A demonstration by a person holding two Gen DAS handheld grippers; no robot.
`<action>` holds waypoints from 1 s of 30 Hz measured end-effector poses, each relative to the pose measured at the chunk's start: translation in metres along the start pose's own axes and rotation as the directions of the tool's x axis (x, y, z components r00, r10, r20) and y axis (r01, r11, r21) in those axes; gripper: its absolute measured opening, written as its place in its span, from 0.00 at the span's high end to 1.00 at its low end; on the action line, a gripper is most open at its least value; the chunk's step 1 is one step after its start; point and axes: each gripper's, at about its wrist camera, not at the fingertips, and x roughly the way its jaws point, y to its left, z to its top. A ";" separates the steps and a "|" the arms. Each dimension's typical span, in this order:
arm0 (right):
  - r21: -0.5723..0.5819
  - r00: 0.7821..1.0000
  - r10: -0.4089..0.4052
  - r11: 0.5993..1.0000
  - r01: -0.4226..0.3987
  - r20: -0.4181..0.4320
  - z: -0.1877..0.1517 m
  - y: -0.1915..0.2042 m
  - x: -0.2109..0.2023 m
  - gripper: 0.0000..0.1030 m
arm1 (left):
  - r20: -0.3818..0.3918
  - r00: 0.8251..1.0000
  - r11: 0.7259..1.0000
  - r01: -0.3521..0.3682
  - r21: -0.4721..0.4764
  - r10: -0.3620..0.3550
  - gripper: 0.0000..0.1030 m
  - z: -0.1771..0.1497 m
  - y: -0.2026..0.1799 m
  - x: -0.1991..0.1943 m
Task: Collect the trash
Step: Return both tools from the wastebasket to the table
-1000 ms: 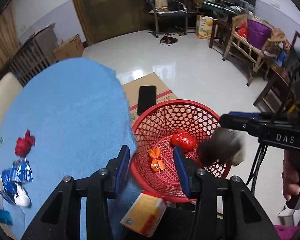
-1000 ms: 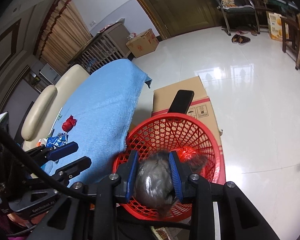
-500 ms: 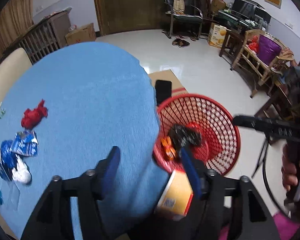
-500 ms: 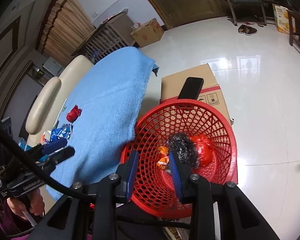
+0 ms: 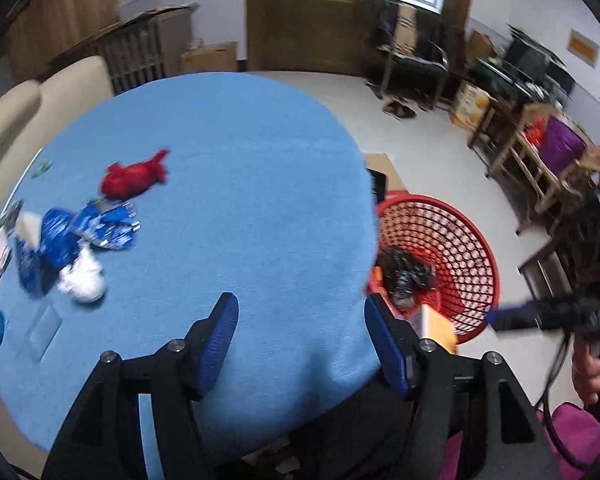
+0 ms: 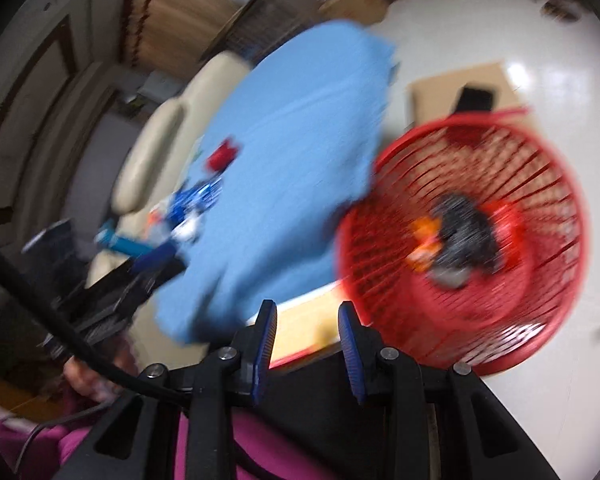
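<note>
Left claw (image 5: pixel 300 330) apart and empty, right claw (image 6: pixel 306 326) together, black wad (image 5: pixel 406 274) in red basket (image 5: pixel 476 240)

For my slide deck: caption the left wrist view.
Open left gripper over blue tablecloth strewn with wrappers; red basket beside it.

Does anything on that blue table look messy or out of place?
Yes. Litter lies loose near the far left edge of the blue tablecloth: a crumpled red wrapper, torn blue packets and a white wad. It looks odd because other trash, a dark crumpled bag, already sits in the red basket beside the table.
</note>
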 end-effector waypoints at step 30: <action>-0.043 0.936 -0.246 0.963 0.265 0.253 0.042 0.042 -0.033 0.65 | 0.064 0.982 0.894 -0.132 -0.427 0.175 0.36 -0.065 0.161 -0.053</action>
